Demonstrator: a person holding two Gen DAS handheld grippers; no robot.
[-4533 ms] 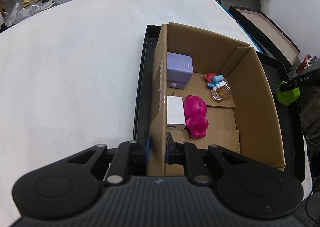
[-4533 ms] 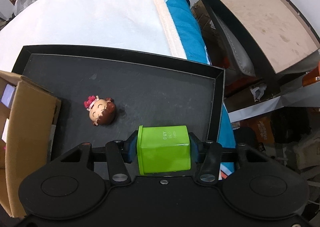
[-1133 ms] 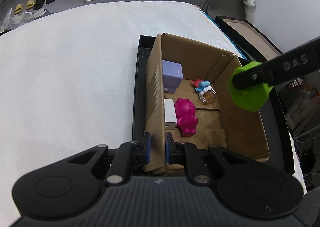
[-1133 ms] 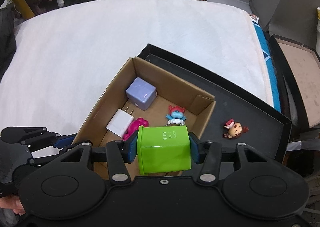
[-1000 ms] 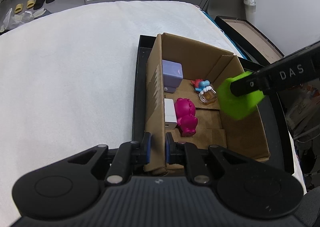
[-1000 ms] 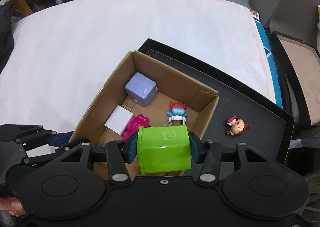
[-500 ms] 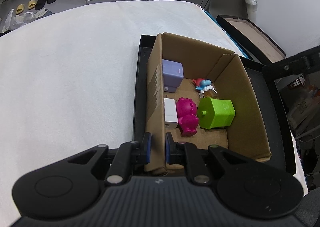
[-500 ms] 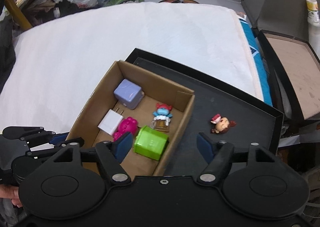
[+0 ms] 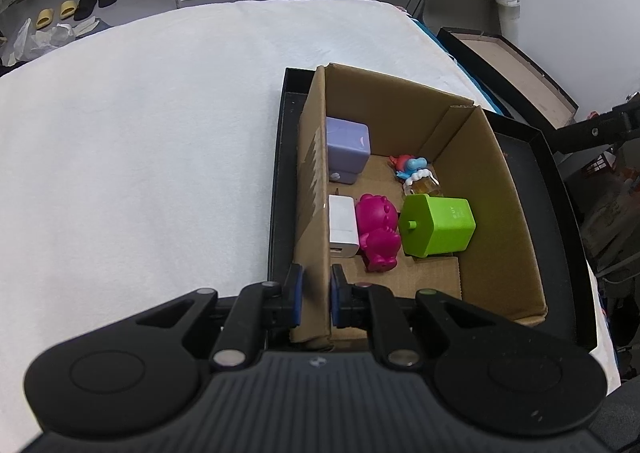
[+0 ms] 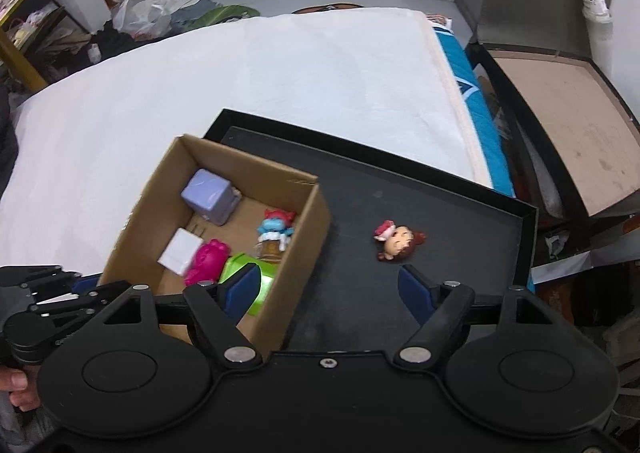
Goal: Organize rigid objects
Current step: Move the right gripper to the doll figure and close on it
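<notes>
The cardboard box (image 9: 500, 189) is pinched at its near left wall by the left gripper (image 9: 316, 295), whose jaws are closed on the cardboard, so the box is steadied inside the black tray (image 10: 440, 189) on the white bed (image 9: 140, 133). The green block (image 9: 438, 227) lies on the box floor beside the pink figure (image 9: 378, 231), with the white charger (image 9: 342, 227), purple cube (image 9: 346, 149) and blue figure (image 9: 416, 171) around it. The right gripper (image 10: 330, 291) is empty and its jaws are opening, with nothing between them. The doll head (image 10: 398, 241) is left alone on the tray, well apart from the box. It is probably best approached from above, with the jaws spread wider than the head and closed across its rounded sides, since such a shape is likely to roll.
</notes>
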